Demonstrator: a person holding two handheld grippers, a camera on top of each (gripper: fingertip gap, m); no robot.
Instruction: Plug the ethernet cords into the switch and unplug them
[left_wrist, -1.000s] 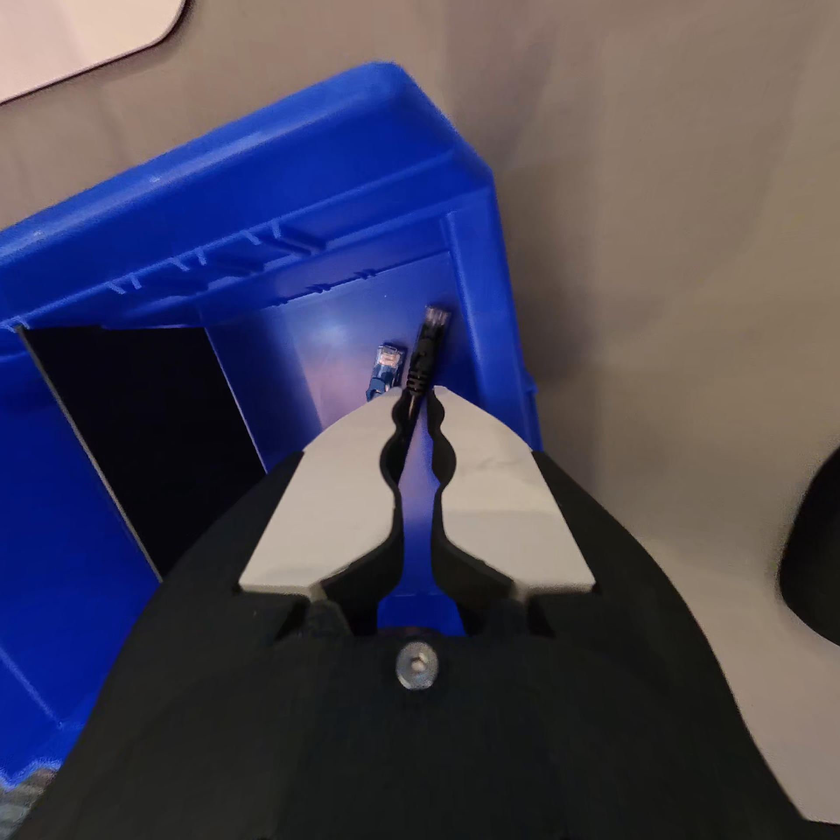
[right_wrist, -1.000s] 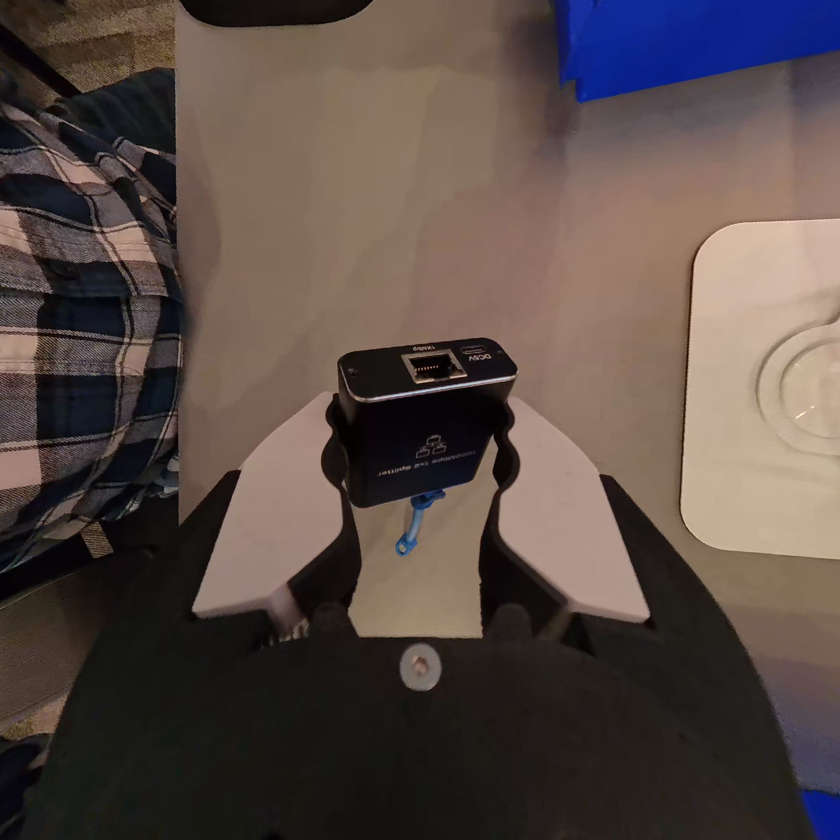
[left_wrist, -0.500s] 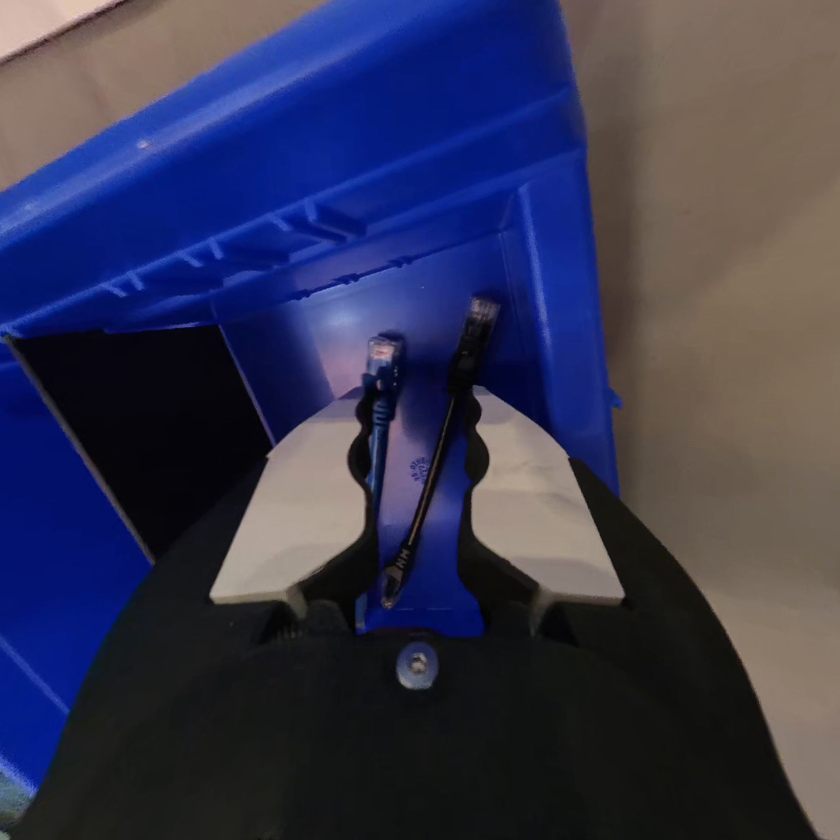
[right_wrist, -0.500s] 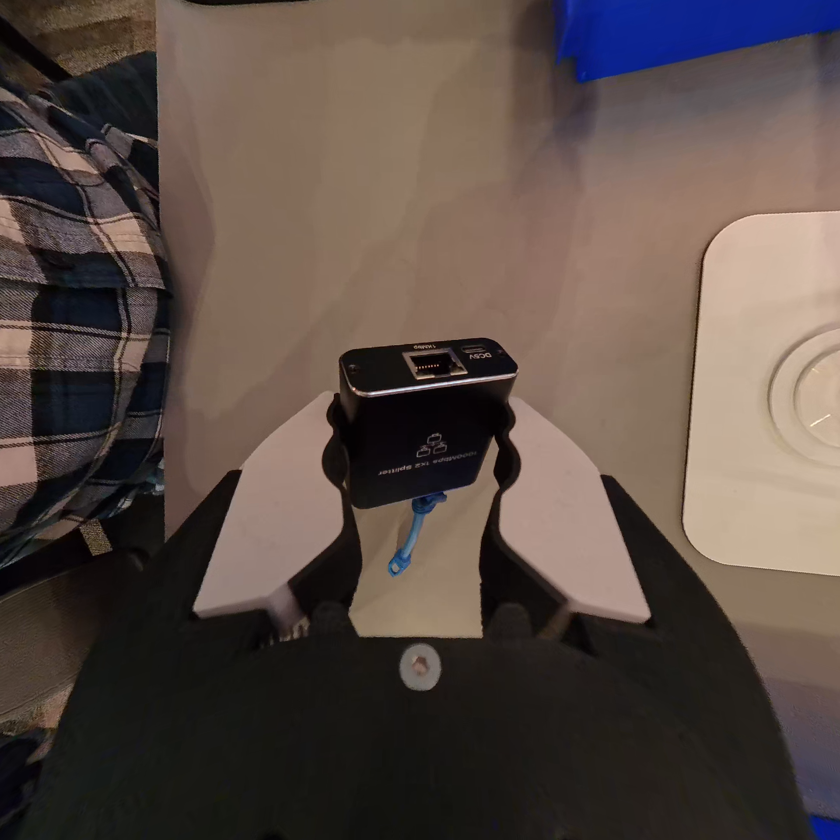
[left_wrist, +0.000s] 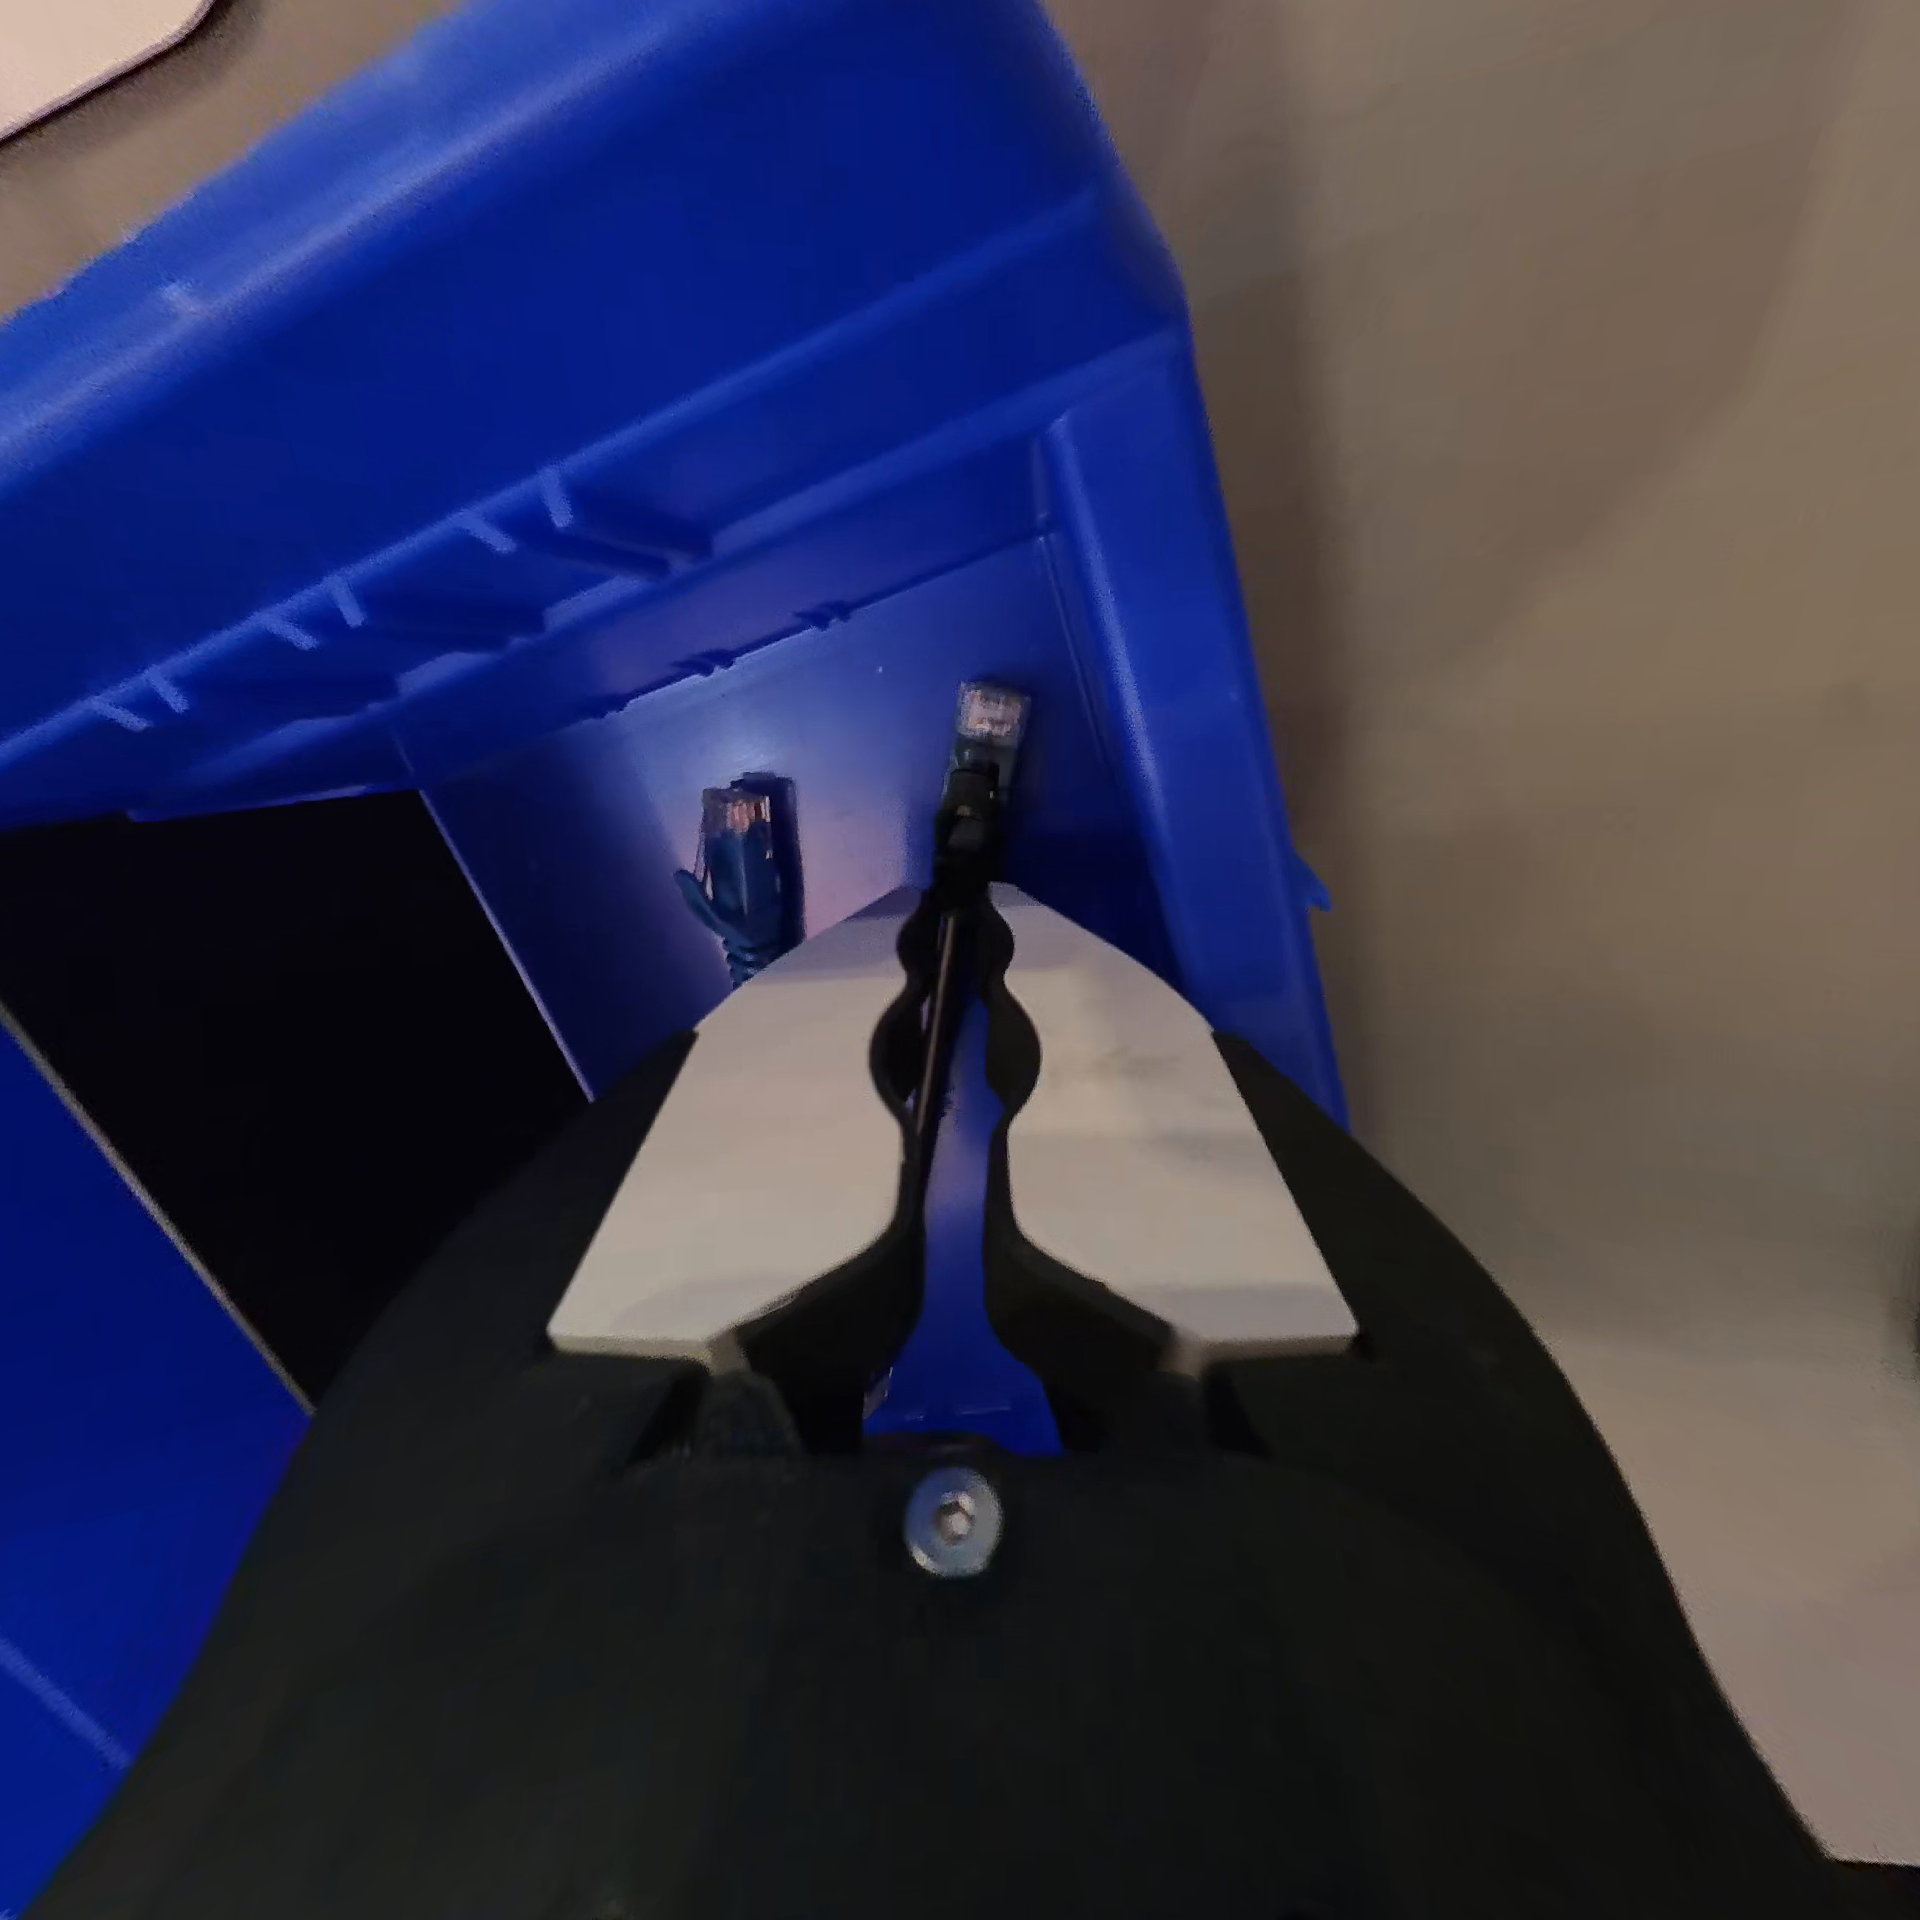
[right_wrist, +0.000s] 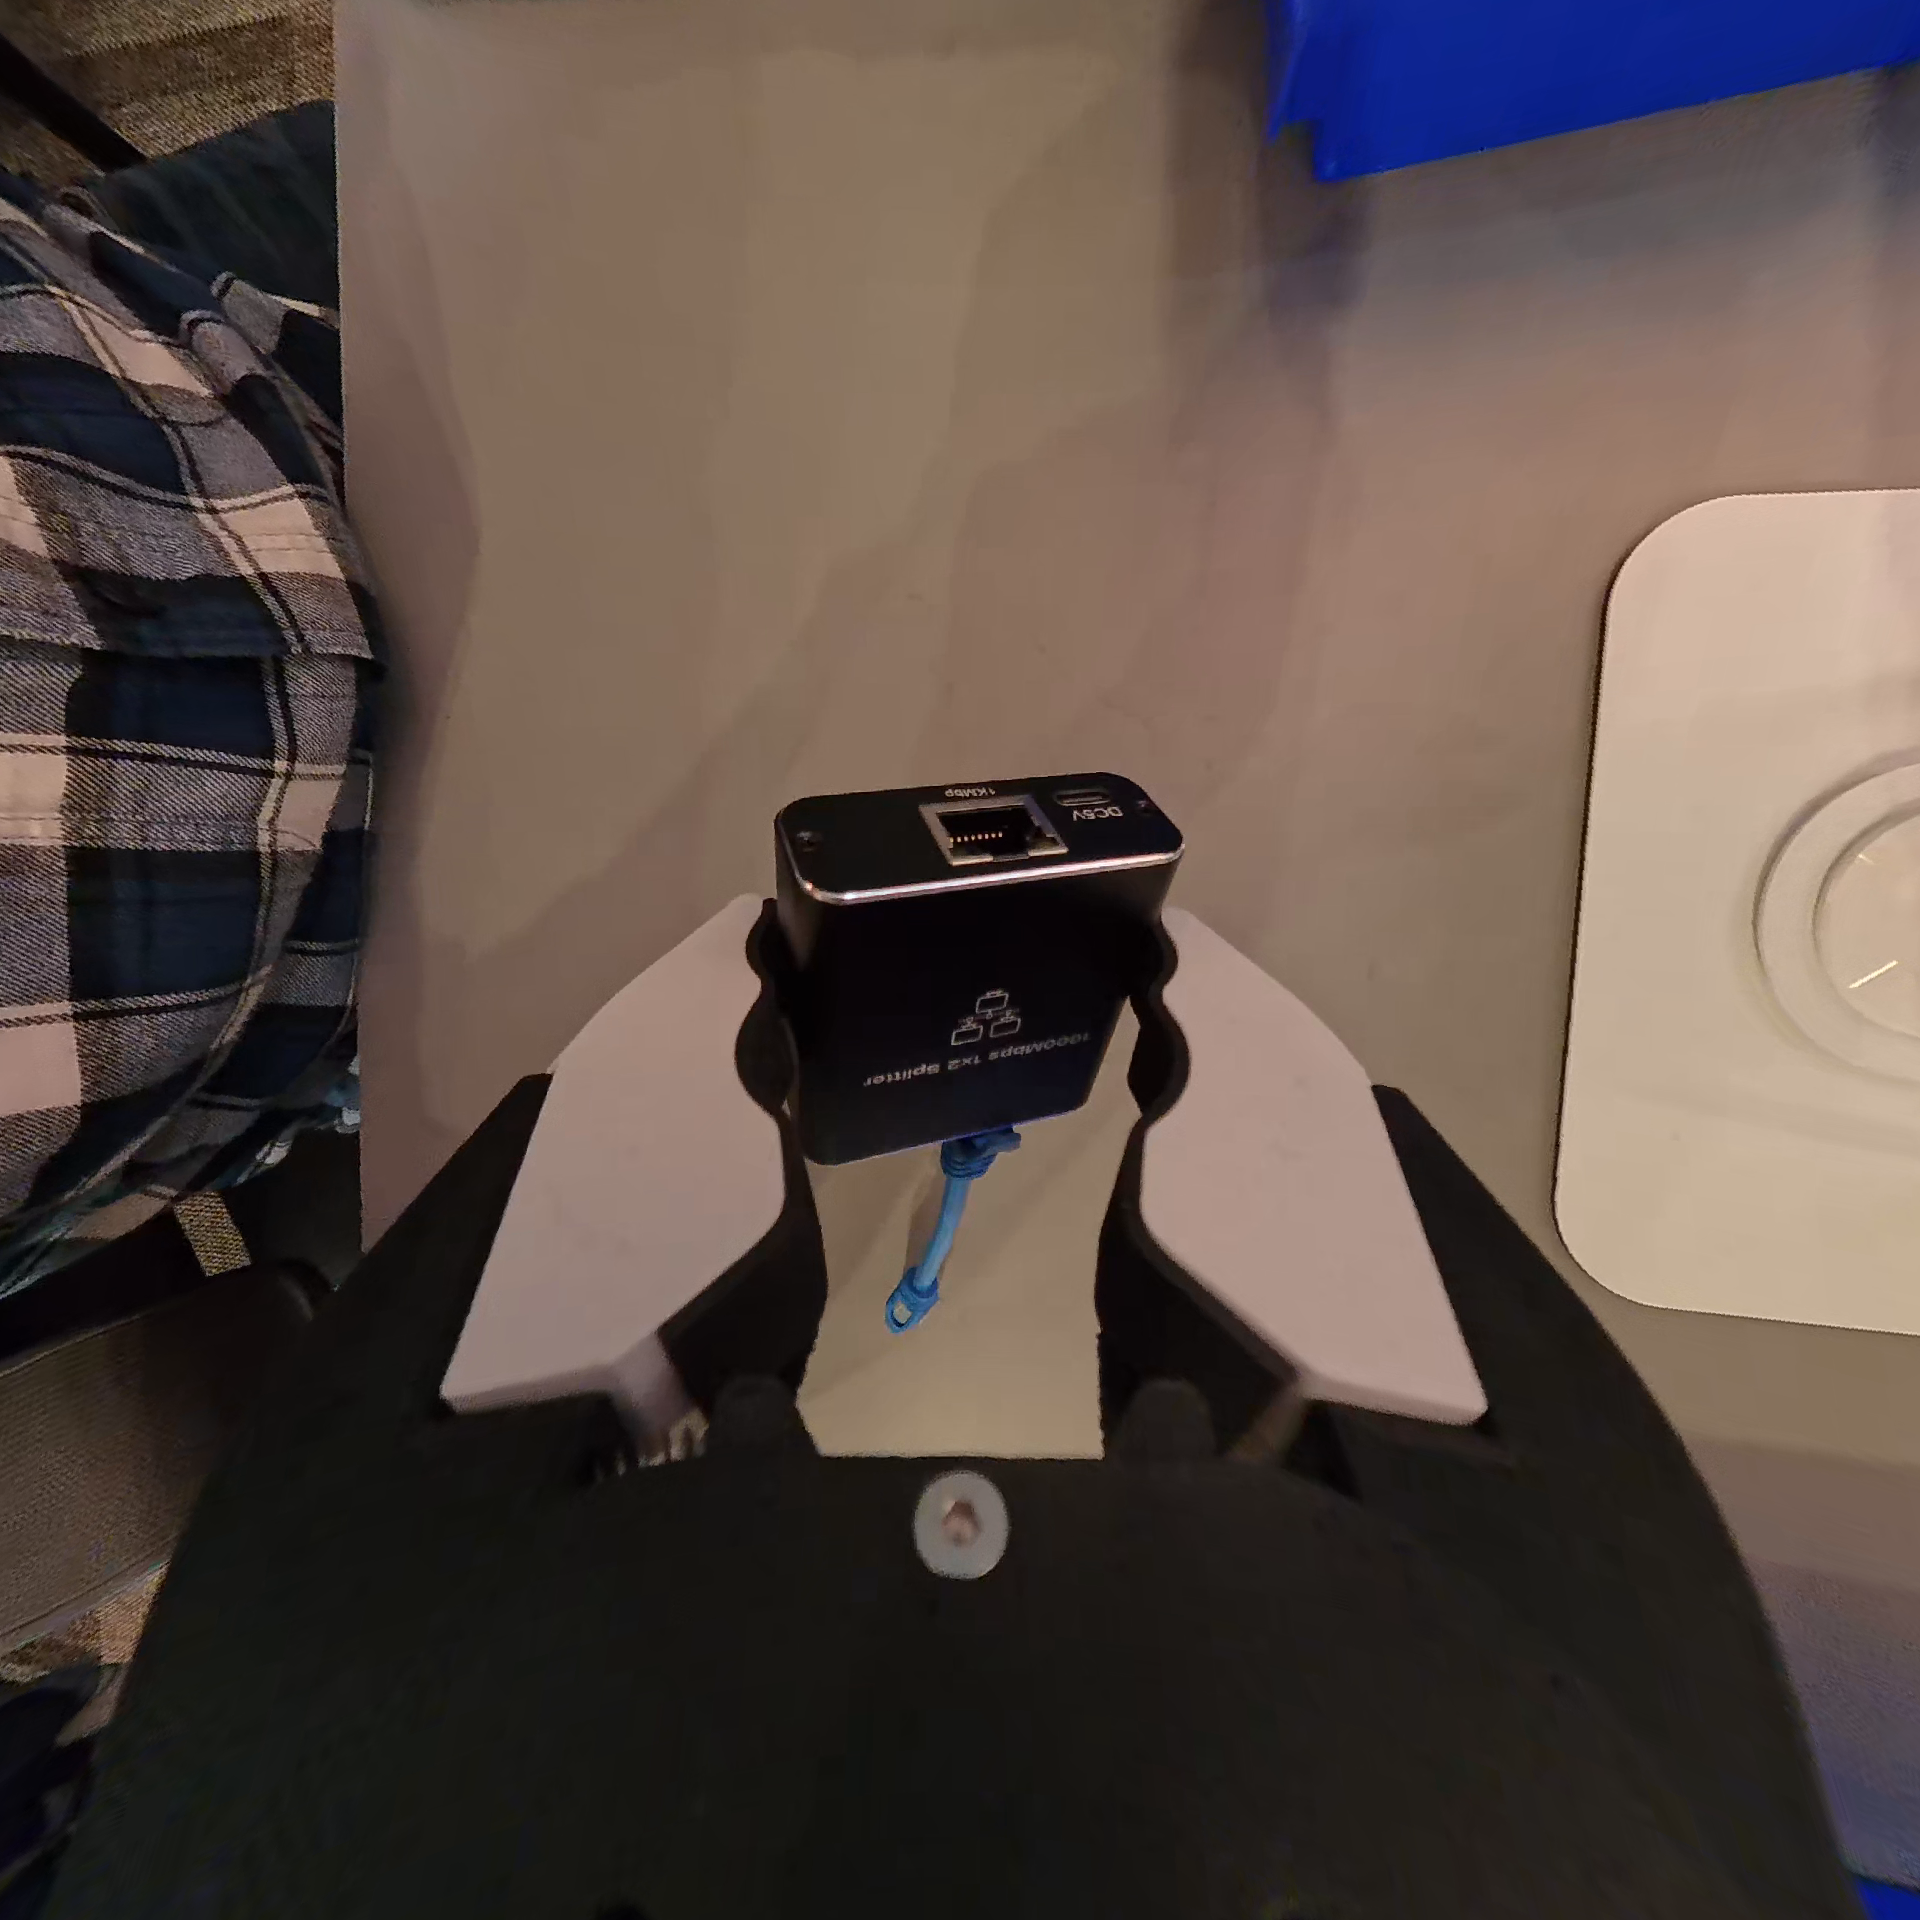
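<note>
Bin wall (left_wrist: 1195, 582) close beside jaws pinching black cord (left_wrist: 966, 821).

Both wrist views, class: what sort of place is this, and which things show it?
Probably an indoor worktable: a plain grey tabletop, a blue plastic storage bin holding ethernet cords, and a small black network switch box held in a gripper.
</note>
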